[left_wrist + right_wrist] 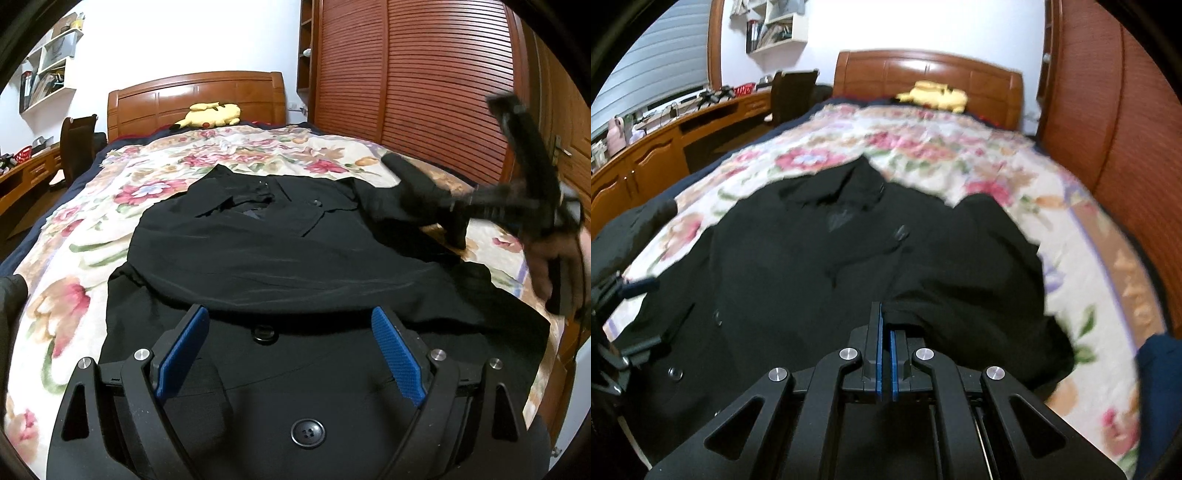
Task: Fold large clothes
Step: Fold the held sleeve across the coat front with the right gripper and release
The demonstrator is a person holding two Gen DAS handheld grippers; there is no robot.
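Right now a black coat (pixel 280 254) lies spread on the floral bedspread (pixel 92 206) of a wooden-headboard bed (pixel 195 99), collar toward the headboard, one sleeve already folded across the chest. Left gripper (pixel 290 345) hovers low over the coat's near hem, blue pads (pixel 183 354) spread wide, nothing between them; a black button (pixel 307 432) shows just below the jaws. Right gripper (pixel 886 332) has its jaws pressed together, pinching a fold of the coat's black fabric at the tips; from the left wrist view it appears blurred at the right, lifting the other sleeve (pixel 402 192) off the bedspread. A yellow plush toy (pixel 212 115) rests by the headboard. Brown slatted wardrobe (pixel 424 81) stands beside the bed.
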